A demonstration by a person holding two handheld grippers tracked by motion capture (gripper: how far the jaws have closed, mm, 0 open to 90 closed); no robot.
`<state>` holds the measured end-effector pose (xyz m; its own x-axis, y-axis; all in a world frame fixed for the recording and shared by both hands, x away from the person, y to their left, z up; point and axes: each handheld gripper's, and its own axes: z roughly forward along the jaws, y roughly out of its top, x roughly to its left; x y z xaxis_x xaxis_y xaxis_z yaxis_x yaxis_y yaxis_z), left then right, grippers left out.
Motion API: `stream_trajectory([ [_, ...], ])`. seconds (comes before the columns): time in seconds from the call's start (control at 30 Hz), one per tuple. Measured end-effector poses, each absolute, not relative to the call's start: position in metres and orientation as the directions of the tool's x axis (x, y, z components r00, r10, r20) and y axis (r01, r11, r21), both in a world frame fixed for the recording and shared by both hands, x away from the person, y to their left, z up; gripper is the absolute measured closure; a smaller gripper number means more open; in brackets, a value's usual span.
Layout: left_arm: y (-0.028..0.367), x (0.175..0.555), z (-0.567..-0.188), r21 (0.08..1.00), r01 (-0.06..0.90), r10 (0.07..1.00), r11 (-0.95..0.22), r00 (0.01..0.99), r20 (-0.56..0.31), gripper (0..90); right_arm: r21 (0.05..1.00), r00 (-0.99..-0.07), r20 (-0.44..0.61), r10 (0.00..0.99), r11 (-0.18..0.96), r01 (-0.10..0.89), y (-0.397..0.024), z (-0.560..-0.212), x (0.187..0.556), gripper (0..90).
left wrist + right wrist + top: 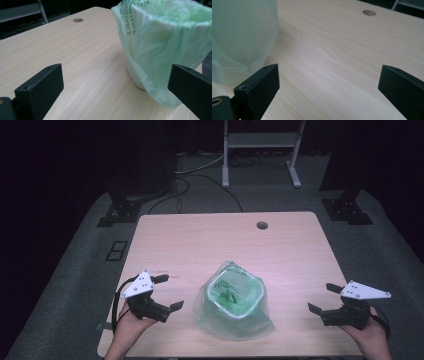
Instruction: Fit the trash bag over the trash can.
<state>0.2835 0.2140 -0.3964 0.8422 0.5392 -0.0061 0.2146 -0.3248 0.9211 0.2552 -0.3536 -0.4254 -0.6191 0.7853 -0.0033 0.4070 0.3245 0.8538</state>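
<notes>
A small white bin (pixel 235 304) lined with a translucent green bag (pixel 226 289) stands near the front middle of the wooden table (pixel 225 240). The bag's edge is folded over the bin's rim and hangs down its sides. My left gripper (pixel 168 292) rests low at the table's front left, jaws open and empty, pointing toward the bin. My right gripper (pixel 323 298) sits at the front right, also open and empty. In the left gripper view the bagged bin (pixel 165 42) rises at the right. In the right gripper view the bag (pixel 239 37) shows at the left.
A round cable hole (pixel 261 225) sits near the table's far edge. Behind the table stand a white frame (pixel 260 150), dark stands and cables on grey carpet. Bare tabletop lies on both sides of the bin.
</notes>
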Motion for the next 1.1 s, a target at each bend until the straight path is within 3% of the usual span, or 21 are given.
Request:
stream_trajectory([
  [0.5, 0.230, 0.280, -0.445, 0.885, 0.308, 0.603, -0.350, 0.797, -0.038, 0.0, 0.814, -0.590, -0.044, 0.806, 0.371, 0.447, -0.368, -0.463, 0.254, 2.5],
  [0.77, 0.226, 0.287, -0.472, 0.794, 0.415, 0.620, -0.445, 0.782, -0.061, 0.0, 0.759, -0.566, -0.021, 0.824, 0.382, 0.528, -0.372, -0.483, 0.260, 2.5],
  [1.1, 0.225, 0.291, -0.482, 0.725, 0.466, 0.638, -0.507, 0.769, -0.048, 0.0, 0.717, -0.576, 0.008, 0.817, 0.397, 0.573, -0.373, -0.489, 0.264, 2.0],
])
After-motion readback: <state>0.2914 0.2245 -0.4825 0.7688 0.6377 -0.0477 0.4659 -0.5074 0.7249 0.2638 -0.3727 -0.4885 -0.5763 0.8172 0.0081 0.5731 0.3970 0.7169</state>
